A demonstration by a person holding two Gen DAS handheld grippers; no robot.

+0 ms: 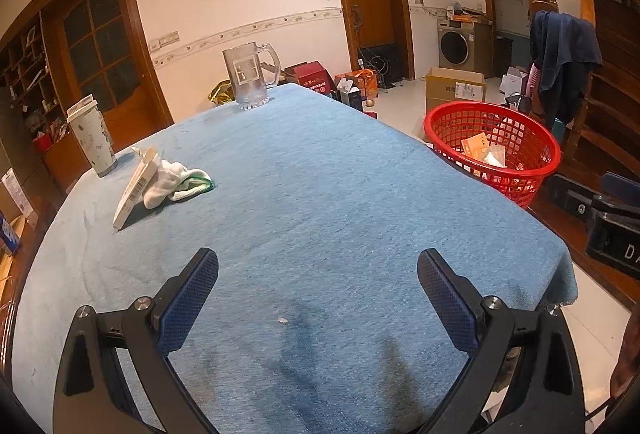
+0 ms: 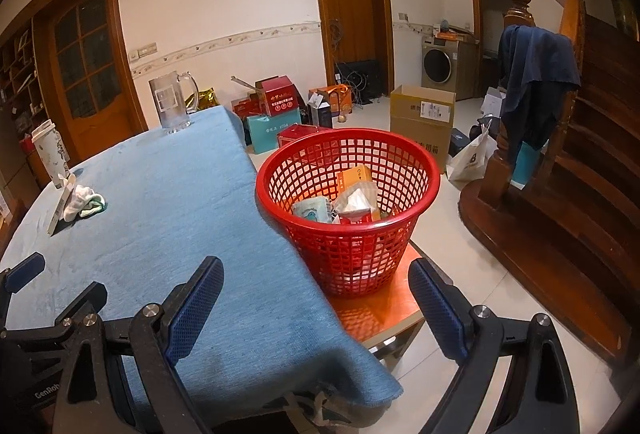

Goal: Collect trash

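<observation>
— Where did the left gripper (image 1: 318,274) stand?
— Over the table's (image 1: 320,174) near edge, jaws wide apart, empty.
— And the trash?
— A flat white box (image 1: 134,190) leaned on a crumpled cloth (image 1: 176,183) near the left edge; the red basket (image 1: 494,150) sat off the right edge.

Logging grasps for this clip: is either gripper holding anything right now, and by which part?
Nothing is held. The left gripper and the right gripper are both open and empty.
</observation>
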